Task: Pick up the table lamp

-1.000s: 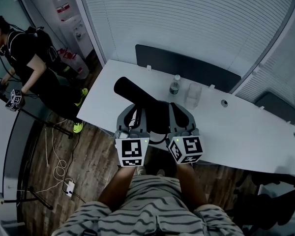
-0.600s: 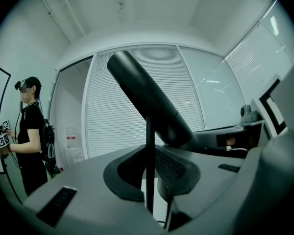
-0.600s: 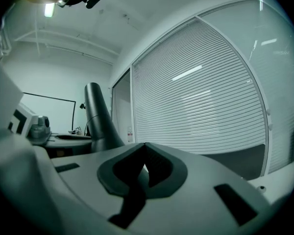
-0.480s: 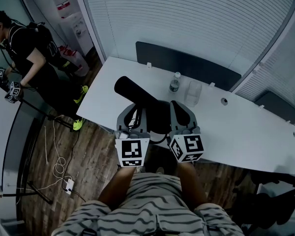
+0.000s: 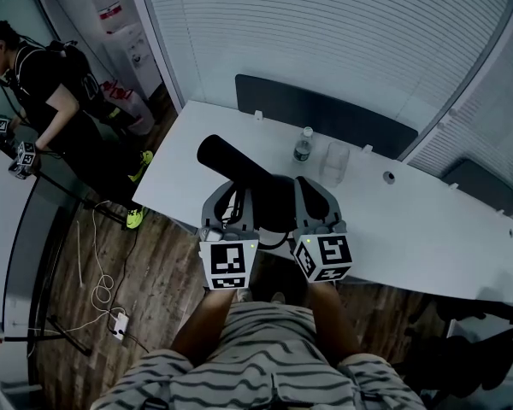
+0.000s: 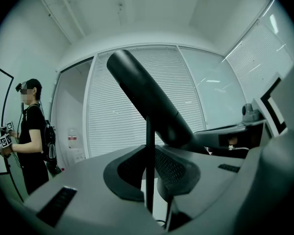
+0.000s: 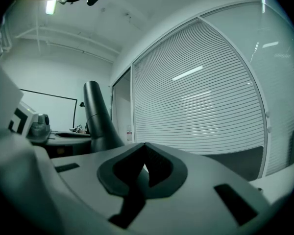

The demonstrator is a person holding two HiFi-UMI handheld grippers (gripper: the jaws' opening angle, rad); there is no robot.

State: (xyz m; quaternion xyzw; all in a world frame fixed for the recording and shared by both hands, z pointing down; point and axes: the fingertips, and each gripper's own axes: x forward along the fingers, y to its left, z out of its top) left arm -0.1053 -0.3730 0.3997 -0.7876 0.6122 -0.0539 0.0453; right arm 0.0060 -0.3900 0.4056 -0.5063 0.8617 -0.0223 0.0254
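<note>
The table lamp has a long black tube head [image 5: 238, 169] and a thin black stem [image 6: 150, 160]. I hold it in the air above the near edge of the white table [image 5: 427, 229]. My left gripper [image 5: 238, 202] is shut on the stem, which stands upright between its pads [image 6: 174, 168], with the head [image 6: 147, 102] slanting up to the left. My right gripper [image 5: 312, 202] is close beside it on the right. Its jaws meet at the tips [image 7: 144, 148] and I see nothing between them. In the right gripper view the lamp [image 7: 97, 116] rises to its left.
A small bottle [image 5: 302, 146] and a clear cup [image 5: 335, 162] stand at the table's far side, in front of a dark panel [image 5: 325, 114]. A person in black [image 5: 51, 84] stands at the left on the wooden floor, by a water dispenser [image 5: 124, 37]. Cables [image 5: 98, 289] lie on the floor.
Both grippers and the lamp have kept still. The person at the left has shifted a little.
</note>
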